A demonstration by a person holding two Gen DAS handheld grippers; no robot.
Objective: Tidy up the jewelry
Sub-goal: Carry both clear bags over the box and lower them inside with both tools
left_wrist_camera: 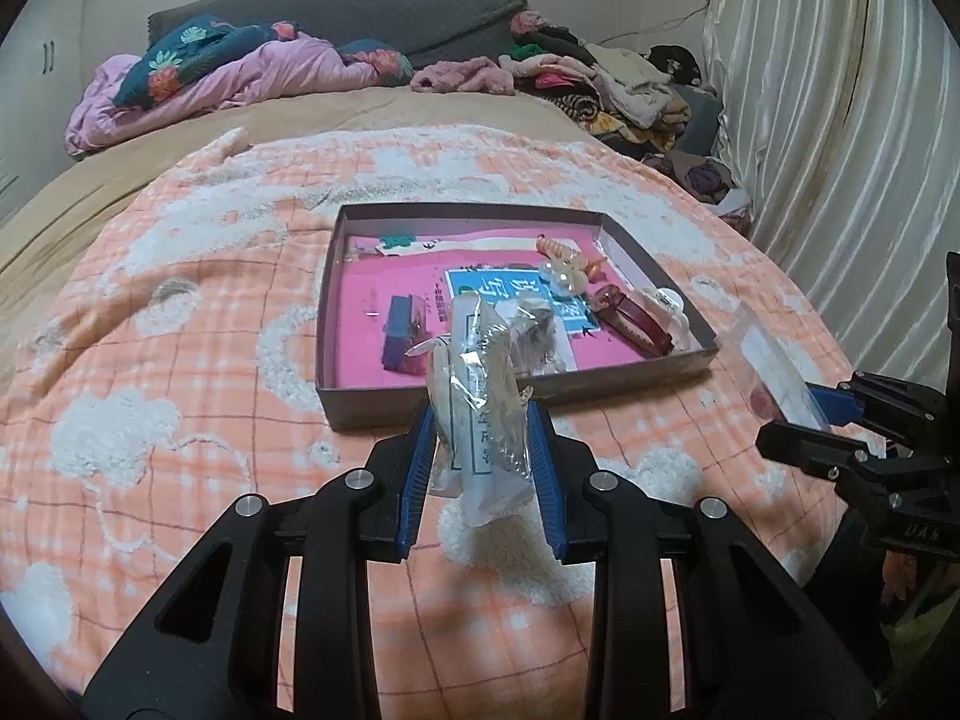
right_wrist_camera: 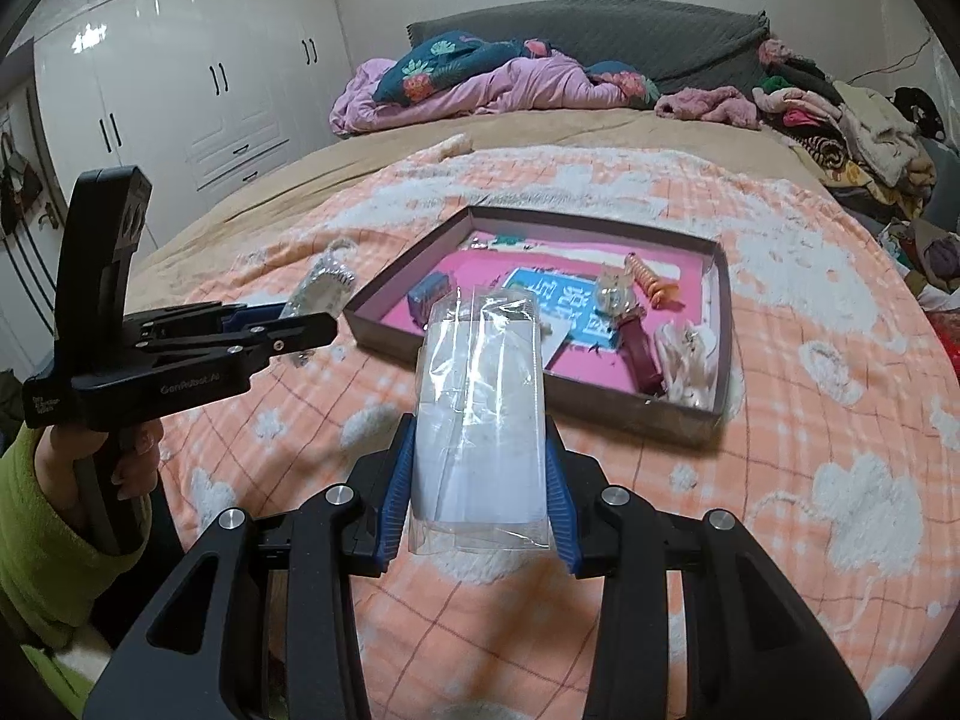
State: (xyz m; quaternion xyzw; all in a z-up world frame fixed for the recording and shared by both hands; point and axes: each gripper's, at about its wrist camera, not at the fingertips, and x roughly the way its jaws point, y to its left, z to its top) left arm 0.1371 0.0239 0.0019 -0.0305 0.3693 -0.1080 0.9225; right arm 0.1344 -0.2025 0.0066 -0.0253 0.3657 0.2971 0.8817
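Left wrist view: my left gripper [left_wrist_camera: 480,420] hangs above the bed [left_wrist_camera: 180,360], its jaws pinching a crumpled clear packet [left_wrist_camera: 480,384] that stands upright between the blue pads; I cannot make out what is inside it. Ahead lies the tray [left_wrist_camera: 336,372], an open shallow box with a pink floor, resting on the orange-and-white blanket [left_wrist_camera: 150,420]. In the tray I see a purple block [left_wrist_camera: 399,333] at the left, a dark red strap [left_wrist_camera: 630,324] at the right, a clear bauble [left_wrist_camera: 561,276] and an orange spiral [left_wrist_camera: 555,249] toward the far side, and a white piece [left_wrist_camera: 669,306] in the near right corner. My right gripper [left_wrist_camera: 840,426] enters from the right edge. Right wrist view: the right gripper's jaws pinch a flat clear bag [right_wrist_camera: 480,408] with a white card in it, held upright just before the tray's near wall. My left hand [right_wrist_camera: 132,456], in a green sleeve [right_wrist_camera: 42,540], carries the left gripper at the left of this view. Clothes [left_wrist_camera: 630,84] are piled at the bed's far right.
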